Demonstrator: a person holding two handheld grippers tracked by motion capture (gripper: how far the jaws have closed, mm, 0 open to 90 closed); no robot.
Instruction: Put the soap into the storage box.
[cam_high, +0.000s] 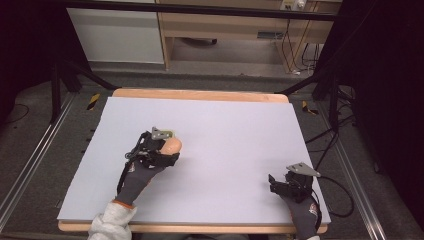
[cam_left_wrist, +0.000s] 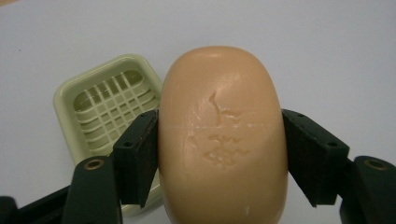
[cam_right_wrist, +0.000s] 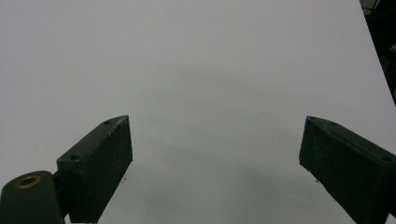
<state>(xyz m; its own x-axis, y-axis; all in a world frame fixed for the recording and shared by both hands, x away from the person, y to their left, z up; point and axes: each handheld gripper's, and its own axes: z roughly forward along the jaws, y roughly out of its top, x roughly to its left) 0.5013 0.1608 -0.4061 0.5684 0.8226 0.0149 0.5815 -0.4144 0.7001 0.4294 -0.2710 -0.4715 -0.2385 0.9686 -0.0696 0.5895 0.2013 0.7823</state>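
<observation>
A table (cam_high: 200, 95) with a wooden edge is seen in the middle of the high view, and nearly all of its top is covered by a pale lilac sheet (cam_high: 235, 140). Wood is left bare along the far edge and the near edge. A pale green soap dish (cam_left_wrist: 109, 109) with a slatted grid inside is set directly on the sheet, at the left of the left gripper view.
</observation>
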